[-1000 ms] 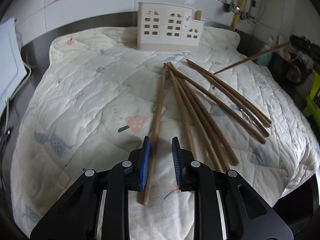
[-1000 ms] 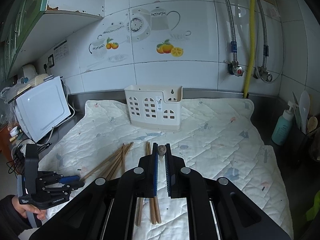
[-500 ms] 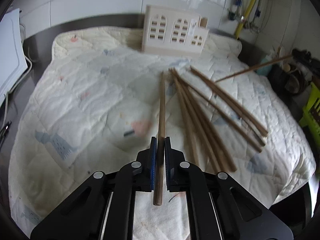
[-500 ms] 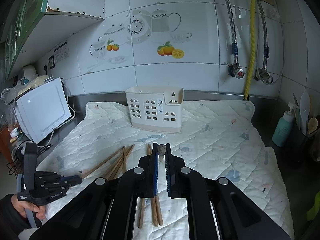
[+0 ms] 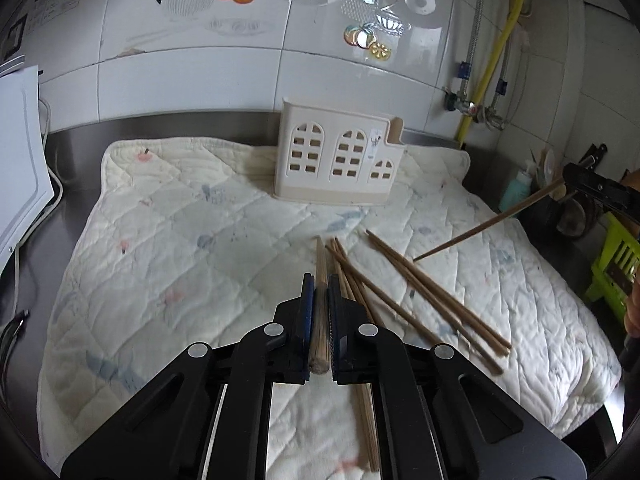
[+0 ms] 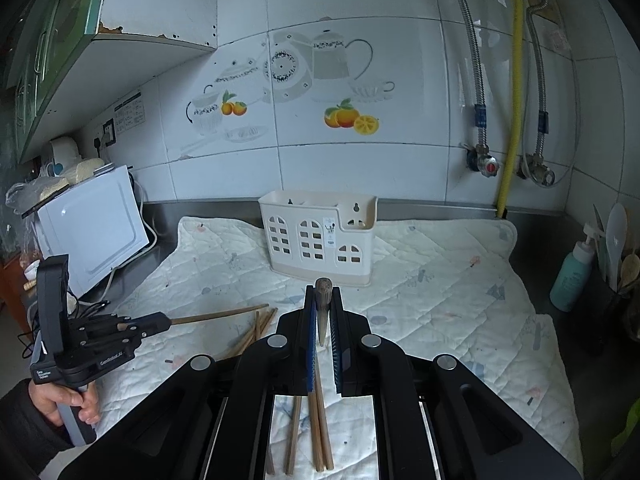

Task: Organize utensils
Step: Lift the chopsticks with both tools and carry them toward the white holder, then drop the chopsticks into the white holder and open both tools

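Note:
My left gripper (image 5: 319,280) is shut on one brown chopstick (image 5: 320,308), raised off the quilted cloth and pointing toward the cream utensil holder (image 5: 336,160). Several more chopsticks (image 5: 424,296) lie fanned on the cloth to its right. My right gripper (image 6: 323,294) is shut on another chopstick (image 6: 322,304), end-on to the camera, in front of the holder (image 6: 318,238). In the right wrist view the left gripper (image 6: 160,322) hovers at lower left with its chopstick (image 6: 218,315) sticking out. The right gripper's chopstick (image 5: 492,222) juts in from the right edge of the left wrist view.
A white quilted cloth (image 5: 168,240) covers the steel counter. A white appliance (image 6: 96,232) with cables stands at the left. A teal pump bottle (image 6: 570,272) and a pot of spoons stand at the right, with a green basket (image 5: 614,264) nearby. Tiled wall and pipes behind.
My left gripper closed on a chopstick lying on the cloth and lifted it, tilting upward so the wall came into view. The right gripper stayed still, holding its chopstick.

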A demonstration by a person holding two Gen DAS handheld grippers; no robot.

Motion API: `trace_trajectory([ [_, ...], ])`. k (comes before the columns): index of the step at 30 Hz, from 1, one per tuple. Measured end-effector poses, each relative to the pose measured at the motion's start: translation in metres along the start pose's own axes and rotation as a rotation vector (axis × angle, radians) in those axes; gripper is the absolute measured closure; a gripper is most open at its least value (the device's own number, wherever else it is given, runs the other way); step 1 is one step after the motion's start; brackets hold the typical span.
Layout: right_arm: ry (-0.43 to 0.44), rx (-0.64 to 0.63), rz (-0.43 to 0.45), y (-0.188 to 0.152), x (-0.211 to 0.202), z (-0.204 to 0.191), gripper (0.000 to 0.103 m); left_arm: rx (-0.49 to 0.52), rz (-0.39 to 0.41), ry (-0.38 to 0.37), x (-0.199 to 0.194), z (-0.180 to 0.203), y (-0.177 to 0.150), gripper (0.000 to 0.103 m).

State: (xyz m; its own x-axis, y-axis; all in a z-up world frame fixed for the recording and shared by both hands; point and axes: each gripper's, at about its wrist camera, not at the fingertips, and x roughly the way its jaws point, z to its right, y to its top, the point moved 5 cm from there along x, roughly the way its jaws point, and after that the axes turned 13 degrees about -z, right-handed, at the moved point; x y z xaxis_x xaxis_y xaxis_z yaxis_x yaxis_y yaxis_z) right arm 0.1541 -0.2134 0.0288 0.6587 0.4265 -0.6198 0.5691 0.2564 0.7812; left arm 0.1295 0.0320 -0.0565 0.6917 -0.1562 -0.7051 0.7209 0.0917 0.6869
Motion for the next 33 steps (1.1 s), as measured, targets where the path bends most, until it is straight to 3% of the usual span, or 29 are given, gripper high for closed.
trace_trajectory([
  [7,0.027,-0.036,0.026,0.034,-0.006,-0.002,0.097,0.05,0.039,-0.009,-0.017,0.007,0.037,0.098],
  [14,0.031,-0.101,0.043,0.094,-0.012,-0.001,0.097,0.112,0.075,-0.021,-0.031,0.018,0.088,0.098],
  [22,-0.013,-0.133,0.057,0.152,-0.007,0.009,0.097,0.201,0.17,0.001,-0.056,0.042,0.164,0.098],
  [33,-0.055,-0.147,0.027,0.186,0.024,0.025,0.097,0.221,0.331,0.071,-0.065,0.053,0.276,0.098],
])
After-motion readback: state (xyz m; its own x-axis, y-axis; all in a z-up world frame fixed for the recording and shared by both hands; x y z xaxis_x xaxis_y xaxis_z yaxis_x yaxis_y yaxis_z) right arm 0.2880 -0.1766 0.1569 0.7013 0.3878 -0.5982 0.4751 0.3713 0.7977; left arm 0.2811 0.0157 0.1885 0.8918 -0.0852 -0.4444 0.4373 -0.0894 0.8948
